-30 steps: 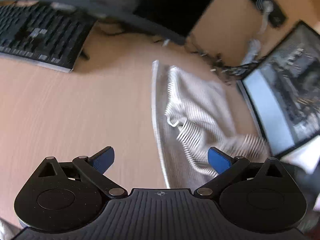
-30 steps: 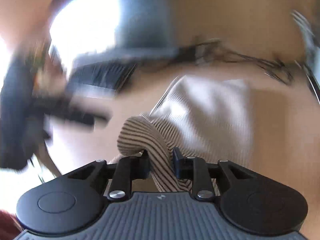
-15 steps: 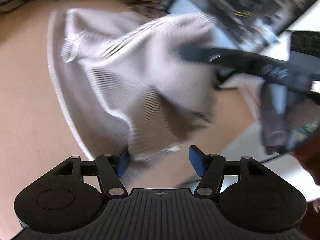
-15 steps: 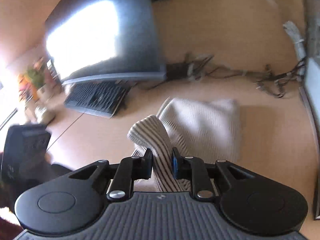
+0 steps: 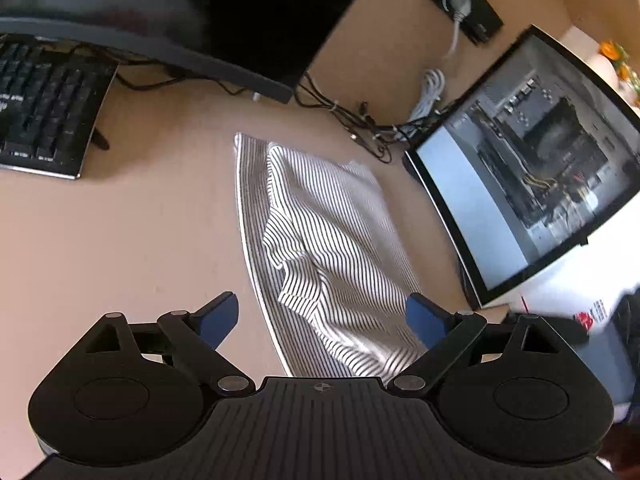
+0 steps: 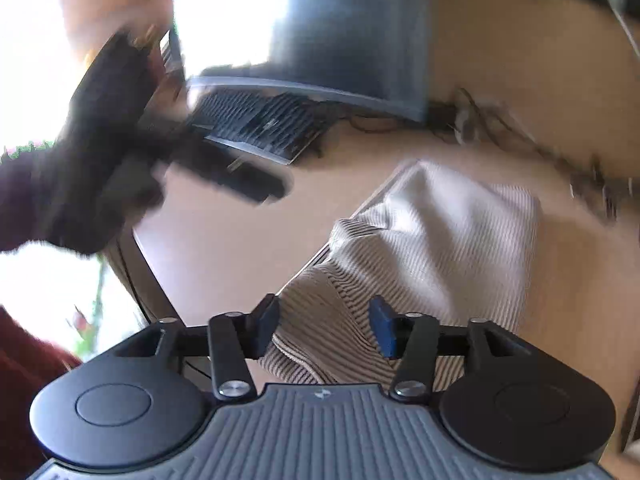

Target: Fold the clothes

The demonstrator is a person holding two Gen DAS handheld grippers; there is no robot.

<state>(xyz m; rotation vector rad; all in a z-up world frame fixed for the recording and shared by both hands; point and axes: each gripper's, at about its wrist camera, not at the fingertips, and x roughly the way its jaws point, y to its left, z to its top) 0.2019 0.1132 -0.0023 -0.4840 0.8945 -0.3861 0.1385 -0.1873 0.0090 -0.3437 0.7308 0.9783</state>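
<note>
Striped shirt [image 5: 332, 240] lies half-folded on bench [image 5: 120, 248], between keyboard [image 5: 44, 112] and laptop [image 5: 532, 168]. Left tool [image 5: 322, 318] wide, jaws opening, empty, above near hem. Right tool [image 6: 324, 330] opening, cloth fold between pads, not pressed. Step judged: release after fold. Next: pull both tools clear, then grasp near edge for next fold.

1 striped garment [image 5: 332, 240], 2 monitors [image 5: 528, 168], 1 keyboard [image 5: 44, 112].
</note>
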